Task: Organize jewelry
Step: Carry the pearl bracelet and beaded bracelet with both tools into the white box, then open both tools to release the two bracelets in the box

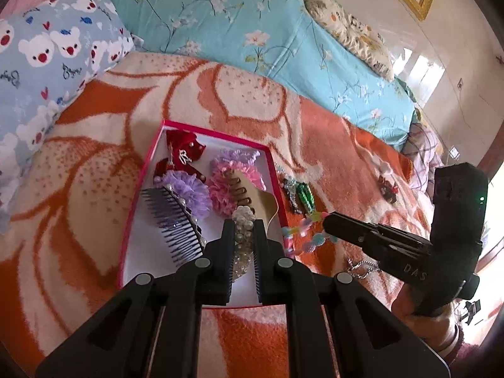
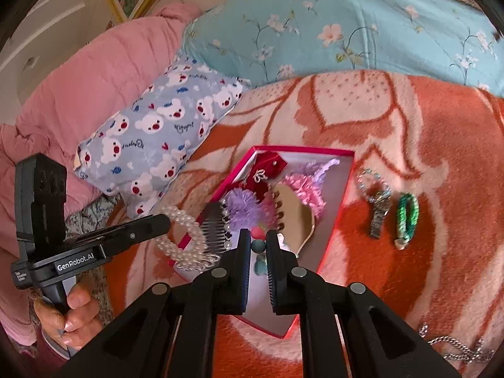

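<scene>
A pink-rimmed box [image 1: 278, 176] [image 2: 338, 208] lies on the orange blanket and holds scrunchies, a red bow, a dark comb [image 1: 171, 220] [image 2: 214, 225] and a tan hair clip. My left gripper [image 1: 243, 225] is shut on a pearl bracelet [image 1: 242, 220] [image 2: 186, 239] over the box's near part. My right gripper [image 2: 259, 242] [image 1: 327, 220] is shut on a pastel bead bracelet [image 2: 258, 245] [image 1: 310, 239] at the box's right edge.
A watch [image 2: 379, 212] and a green braided band [image 2: 406, 217] [image 1: 305, 195] lie on the blanket right of the box. A silver chain [image 2: 456, 346] [image 1: 362, 267] lies nearer. Pillows and a teal quilt [image 1: 252, 31] lie behind.
</scene>
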The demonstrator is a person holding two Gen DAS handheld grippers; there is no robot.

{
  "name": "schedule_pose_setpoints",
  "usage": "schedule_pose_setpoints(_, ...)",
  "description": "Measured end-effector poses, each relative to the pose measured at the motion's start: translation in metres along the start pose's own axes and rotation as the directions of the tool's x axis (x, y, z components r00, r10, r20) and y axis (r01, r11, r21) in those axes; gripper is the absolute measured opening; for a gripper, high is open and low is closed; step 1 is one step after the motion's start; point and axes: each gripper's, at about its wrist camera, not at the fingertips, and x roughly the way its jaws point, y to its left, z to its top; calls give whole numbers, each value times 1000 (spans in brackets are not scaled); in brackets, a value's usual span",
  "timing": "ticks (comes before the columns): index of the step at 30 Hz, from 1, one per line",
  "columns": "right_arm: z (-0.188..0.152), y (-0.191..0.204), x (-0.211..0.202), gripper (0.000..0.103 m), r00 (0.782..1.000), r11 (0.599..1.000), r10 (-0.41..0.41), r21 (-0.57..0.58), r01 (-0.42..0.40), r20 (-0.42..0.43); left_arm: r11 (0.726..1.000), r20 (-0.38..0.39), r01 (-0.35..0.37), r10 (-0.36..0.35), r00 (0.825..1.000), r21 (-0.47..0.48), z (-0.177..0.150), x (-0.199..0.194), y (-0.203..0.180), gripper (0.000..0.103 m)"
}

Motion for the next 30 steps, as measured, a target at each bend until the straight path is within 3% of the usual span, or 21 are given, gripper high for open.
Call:
schedule_pose_setpoints(11, -20, -7, 35, 9, 996, 1000, -2, 20, 3, -89, 1000, -121, 8, -9, 993, -11, -28, 45, 3, 9)
schedule_pose_setpoints(19, -31, -14, 56, 9, 990, 999, -5, 31, 9, -140, 999, -161, -45, 42, 986, -14, -36, 58, 18, 9)
schedule_pose_setpoints(30, -42, -21, 77, 9, 982, 999, -9, 44, 17, -191, 998, -204, -50, 44, 978, -24, -42, 68, 25, 9)
